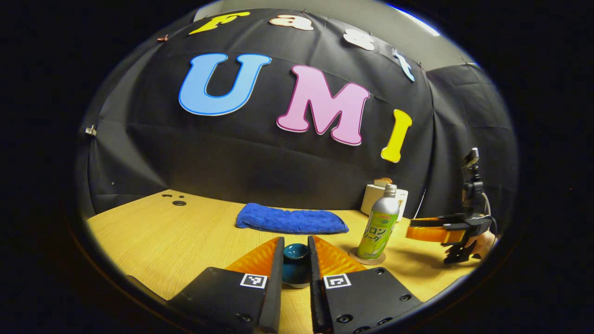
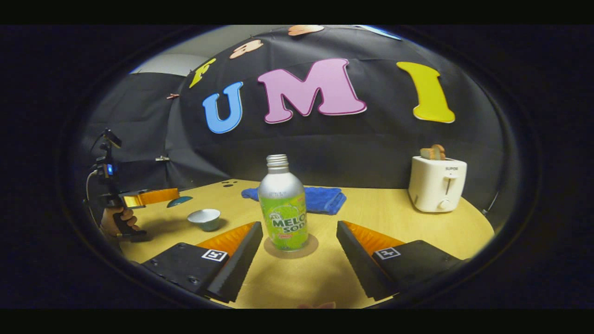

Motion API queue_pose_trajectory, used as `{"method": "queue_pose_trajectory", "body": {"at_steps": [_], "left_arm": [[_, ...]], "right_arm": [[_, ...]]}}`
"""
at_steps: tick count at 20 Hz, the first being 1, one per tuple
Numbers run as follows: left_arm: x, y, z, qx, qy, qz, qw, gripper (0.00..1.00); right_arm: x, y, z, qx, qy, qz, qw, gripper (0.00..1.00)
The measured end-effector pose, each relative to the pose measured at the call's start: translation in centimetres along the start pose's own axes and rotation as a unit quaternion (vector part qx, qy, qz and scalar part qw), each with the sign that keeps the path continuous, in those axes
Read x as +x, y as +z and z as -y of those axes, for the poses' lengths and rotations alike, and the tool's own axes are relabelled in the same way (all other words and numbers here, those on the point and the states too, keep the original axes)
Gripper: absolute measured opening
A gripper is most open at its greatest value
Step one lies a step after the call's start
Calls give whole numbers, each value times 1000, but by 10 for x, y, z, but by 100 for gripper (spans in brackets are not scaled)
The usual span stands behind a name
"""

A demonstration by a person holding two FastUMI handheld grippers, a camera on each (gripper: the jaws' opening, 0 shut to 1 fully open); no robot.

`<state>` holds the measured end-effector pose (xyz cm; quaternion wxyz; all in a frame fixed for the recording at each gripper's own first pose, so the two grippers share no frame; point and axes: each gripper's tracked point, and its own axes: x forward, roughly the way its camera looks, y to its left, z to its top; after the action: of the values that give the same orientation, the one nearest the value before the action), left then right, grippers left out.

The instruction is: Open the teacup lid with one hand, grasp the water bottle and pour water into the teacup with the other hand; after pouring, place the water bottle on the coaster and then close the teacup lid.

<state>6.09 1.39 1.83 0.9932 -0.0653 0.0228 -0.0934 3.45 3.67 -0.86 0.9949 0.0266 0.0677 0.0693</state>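
Both tongs mine: left gripper [image 1: 295, 260] clamps the teal teacup lid [image 1: 295, 253], lifted off the teacup [image 2: 204, 218]. Right gripper [image 2: 297, 246] gapes wide, empty; the soda bottle [image 2: 283, 204] stands on its coaster [image 2: 313, 246].

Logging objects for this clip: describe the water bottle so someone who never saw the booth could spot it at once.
On the wooden table, in front of the blue towel and left of the white toaster, the water bottle stands upright on a round coaster between the open fingers of the right gripper. It is the tallest thing: silver metal, green label, bare threaded neck.

Blue towel [image 2: 320, 198], white toaster [image 2: 436, 183], wooden table [image 2: 385, 218]
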Motion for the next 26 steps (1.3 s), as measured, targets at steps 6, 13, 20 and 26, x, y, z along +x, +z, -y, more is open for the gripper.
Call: {"method": "queue_pose_trajectory", "body": {"at_steps": [6,13,20,26], "left_arm": [[20,-21,9,20,18,-27,999,30],[33,-28,18,53,39,-33,997,30],[42,-34,23,92,52,-56,993,33],[47,-40,21,102,69,-81,989,30]], "right_arm": [[-45,-7,-7,10,11,33,999,99],[-60,-6,-16,-29,17,63,997,99],[-62,-4,-10,-27,-8,64,998,98],[-63,-4,-9,-26,-7,64,998,97]]}}
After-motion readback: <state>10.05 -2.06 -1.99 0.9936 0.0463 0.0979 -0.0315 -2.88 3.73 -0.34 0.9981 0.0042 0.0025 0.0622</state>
